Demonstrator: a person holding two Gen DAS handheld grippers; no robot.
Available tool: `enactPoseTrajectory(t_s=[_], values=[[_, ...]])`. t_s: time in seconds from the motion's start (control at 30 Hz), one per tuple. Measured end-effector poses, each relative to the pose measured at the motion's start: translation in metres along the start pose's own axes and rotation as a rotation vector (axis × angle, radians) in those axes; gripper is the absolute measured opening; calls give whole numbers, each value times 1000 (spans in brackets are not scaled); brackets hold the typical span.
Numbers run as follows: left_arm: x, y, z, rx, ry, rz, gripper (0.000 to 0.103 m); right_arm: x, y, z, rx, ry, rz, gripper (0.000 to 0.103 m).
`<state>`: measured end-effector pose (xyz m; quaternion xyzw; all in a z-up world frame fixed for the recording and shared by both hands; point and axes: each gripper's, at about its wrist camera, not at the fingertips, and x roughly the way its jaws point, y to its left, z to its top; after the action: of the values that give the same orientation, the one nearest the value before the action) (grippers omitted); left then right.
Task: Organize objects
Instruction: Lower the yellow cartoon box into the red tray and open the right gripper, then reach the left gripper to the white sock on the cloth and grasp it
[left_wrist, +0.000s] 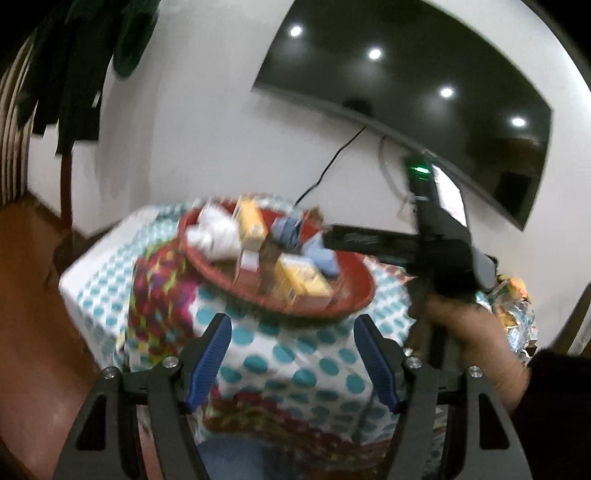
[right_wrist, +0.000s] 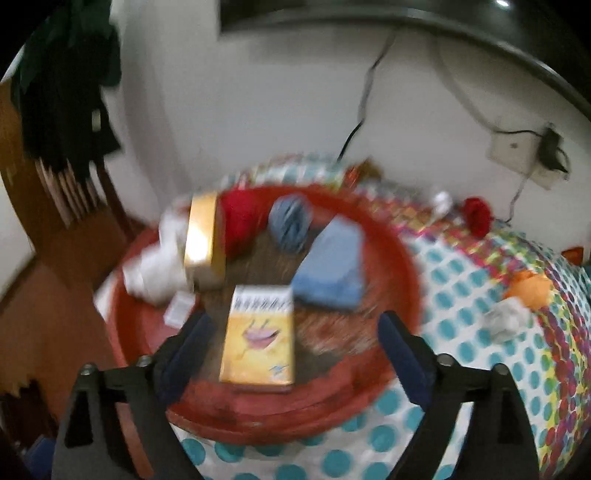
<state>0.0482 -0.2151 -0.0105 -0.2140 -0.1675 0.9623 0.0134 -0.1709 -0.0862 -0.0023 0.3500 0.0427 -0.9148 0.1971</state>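
Observation:
A round red tray (right_wrist: 402, 258) sits on a dotted tablecloth and shows in the left wrist view (left_wrist: 354, 299) too. In it lie a yellow box (right_wrist: 260, 339), a gold box (right_wrist: 202, 236), a blue cloth (right_wrist: 330, 266), a blue yarn ball (right_wrist: 290, 221), a red yarn ball (right_wrist: 240, 218) and white crumpled cloth (right_wrist: 159, 266). My right gripper (right_wrist: 293, 332) is open and empty, hovering over the tray's near side above the yellow box. My left gripper (left_wrist: 293, 332) is open and empty, in front of the tray. The right gripper's body (left_wrist: 439, 236) reaches over the tray.
On the dotted tablecloth (right_wrist: 465, 280) right of the tray lie a red yarn ball (right_wrist: 478, 216), an orange piece (right_wrist: 532, 288), grey crumpled paper (right_wrist: 504, 319) and a small white piece (right_wrist: 443, 201). A wall TV (left_wrist: 424, 92) hangs behind. Wooden floor (left_wrist: 33, 295) lies left.

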Motion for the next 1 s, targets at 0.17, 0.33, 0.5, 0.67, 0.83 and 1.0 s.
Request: enactPoseTrajectory(t_s=[0.17,0.33,0.5,0.67,0.83,1.0], values=[[2,-20,-3,74,-5,-49,71,-31,-122,-6,151,-64,-194,103],[20,-35,-14,118,71,-84,71,-40,-260,-54,377,-31,-434,103],[44,-66,-24,210,124,-104,71,-51,-347,-86,528,-27,-514,103],[84,-108,-14,273,189,-153,71,-53,-373,-99,593,-37,-483,103],[142,-153,6,300,241,-160,71,-54,-386,-109,665,-50,-411,103],[209,-210,16,404,290,-143,71,-58,-398,-120,752,-76,-353,103]])
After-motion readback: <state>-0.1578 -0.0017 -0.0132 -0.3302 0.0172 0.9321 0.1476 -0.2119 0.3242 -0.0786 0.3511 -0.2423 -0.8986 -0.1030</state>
